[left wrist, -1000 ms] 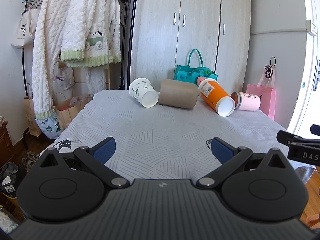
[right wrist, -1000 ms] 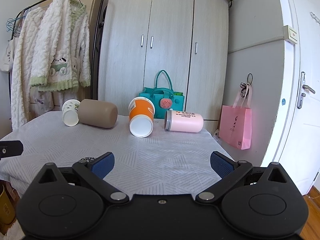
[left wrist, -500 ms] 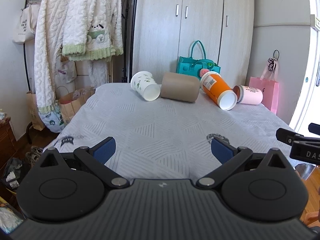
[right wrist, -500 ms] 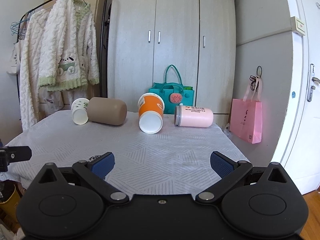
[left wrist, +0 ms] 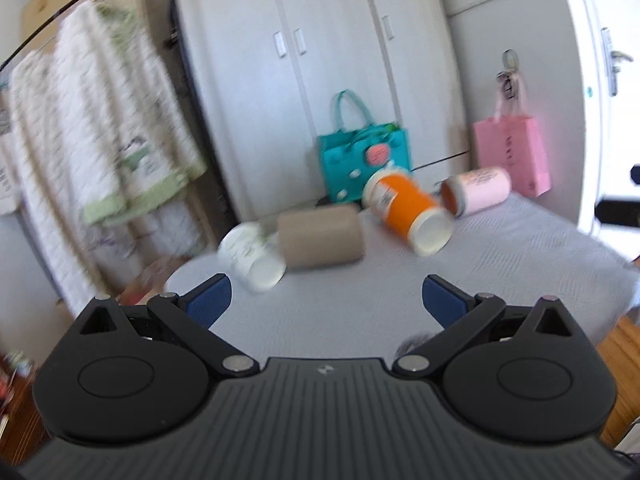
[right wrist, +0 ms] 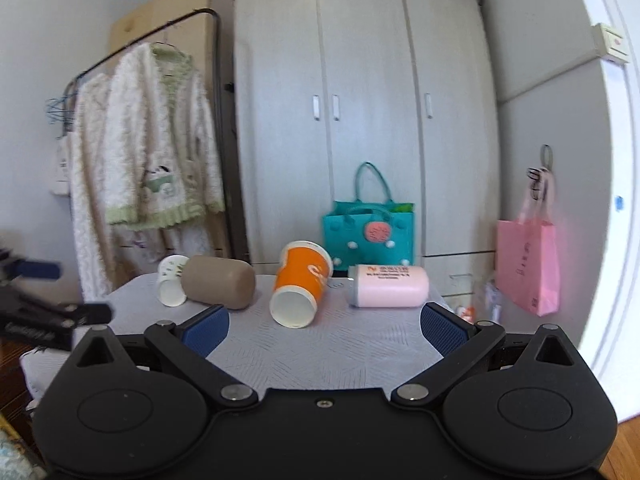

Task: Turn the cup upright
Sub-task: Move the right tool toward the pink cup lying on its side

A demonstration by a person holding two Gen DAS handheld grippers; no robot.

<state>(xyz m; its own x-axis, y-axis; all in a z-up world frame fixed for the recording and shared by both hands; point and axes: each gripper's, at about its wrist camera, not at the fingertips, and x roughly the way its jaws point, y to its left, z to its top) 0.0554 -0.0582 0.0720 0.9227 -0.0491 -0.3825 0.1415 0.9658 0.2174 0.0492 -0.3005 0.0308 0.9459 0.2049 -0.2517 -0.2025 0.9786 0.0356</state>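
Several cups lie on their sides at the far end of a table with a grey patterned cloth [left wrist: 520, 264]: a white paper cup [left wrist: 252, 258], a tan cup [left wrist: 322, 236], an orange paper cup [left wrist: 408, 210] and a pink cup [left wrist: 478, 190]. The right wrist view shows the same row: the white cup [right wrist: 171, 280], the tan cup [right wrist: 218, 282], the orange cup [right wrist: 300, 290], the pink cup [right wrist: 386, 286]. My left gripper [left wrist: 326, 300] is open and empty, short of the cups. My right gripper [right wrist: 324, 324] is open and empty, facing the orange cup.
A grey wardrobe [right wrist: 360, 120] stands behind the table. A teal bag [right wrist: 368, 236] sits behind the cups and a pink bag [right wrist: 528, 264] hangs at the right. A rack with fleece clothes [right wrist: 152, 176] stands at the left. The left gripper [right wrist: 48, 316] shows at the left edge.
Both grippers have moved forward toward the cups and the left one has tilted; its view is blurred by motion. Both stay open. The cups have not moved.
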